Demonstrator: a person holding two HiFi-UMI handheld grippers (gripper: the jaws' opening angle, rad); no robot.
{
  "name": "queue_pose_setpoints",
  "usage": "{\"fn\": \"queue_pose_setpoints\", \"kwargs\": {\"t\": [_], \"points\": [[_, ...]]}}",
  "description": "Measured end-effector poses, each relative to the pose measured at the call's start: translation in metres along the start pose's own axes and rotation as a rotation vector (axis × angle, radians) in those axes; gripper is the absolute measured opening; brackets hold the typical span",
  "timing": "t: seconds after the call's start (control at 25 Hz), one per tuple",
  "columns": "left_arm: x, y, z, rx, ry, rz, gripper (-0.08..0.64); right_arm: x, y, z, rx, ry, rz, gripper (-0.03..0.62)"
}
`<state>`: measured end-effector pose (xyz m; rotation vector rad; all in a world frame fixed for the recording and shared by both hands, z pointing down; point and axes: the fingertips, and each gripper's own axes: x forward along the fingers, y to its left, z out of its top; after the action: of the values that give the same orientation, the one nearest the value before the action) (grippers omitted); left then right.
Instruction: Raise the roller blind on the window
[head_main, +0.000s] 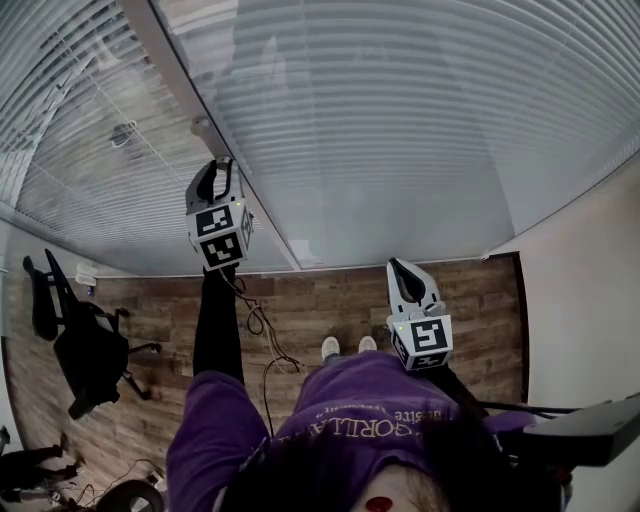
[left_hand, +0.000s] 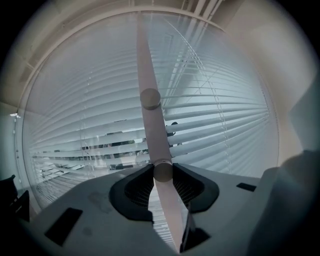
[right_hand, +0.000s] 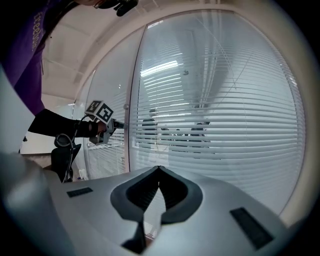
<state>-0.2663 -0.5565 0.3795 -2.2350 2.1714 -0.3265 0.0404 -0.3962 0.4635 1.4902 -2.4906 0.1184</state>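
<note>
1. Slatted blind (head_main: 400, 130) down across the far side of the scene, covering the glass ahead, with gaps showing between some slats.
2. Left gripper (left_hand: 162, 172) raised at the far left, just beside the window mullion (head_main: 165, 55), jaws clamped on the pale blind wand (left_hand: 151, 132) standing upright between the pads.
3. Right gripper (right_hand: 159, 169) nearer and to the right, jaws pressed together on nothing, clear of the blind.
</note>
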Motion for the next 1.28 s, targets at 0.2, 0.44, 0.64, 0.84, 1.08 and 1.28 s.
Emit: {"fn": "queue_pose_setpoints", "kwargs": {"t": [0.2, 0.44, 0.64, 0.84, 1.08, 1.28], "points": [[-0.001, -0.001, 0.001, -0.002, -0.002, -0.002, 0.124, 0.0, 0.001, 0.0, -0.008, -0.001, 0.003, -0.003], [0.001, 0.0, 0.0, -0.088, -0.039, 0.015, 0.124, 0.001, 0.0, -0.001, 0.004, 0.001, -0.005, -0.003], [0.003, -0.003, -0.011, -0.341, -0.028, -0.048, 0.126, 0.0, 0.0, 0.001, -0.005, 0.0, -0.008, -0.003], [0.0, 0.0, -0.006, -0.552, -0.079, -0.077, 0.126, 0.0, -0.001, 0.0, -0.005, 0.003, -0.008, -0.003], [-0.001, 0.006, 0.0, -0.576, -0.112, -0.058, 0.126, 0.001, -0.001, -0.001, -0.005, 0.002, -0.006, -0.003], [-0.001, 0.004, -0.002, -0.476, -0.098, -0.051, 0.124, 0.001, 0.001, -0.002, -0.008, 0.008, -0.002, -0.003]]}}
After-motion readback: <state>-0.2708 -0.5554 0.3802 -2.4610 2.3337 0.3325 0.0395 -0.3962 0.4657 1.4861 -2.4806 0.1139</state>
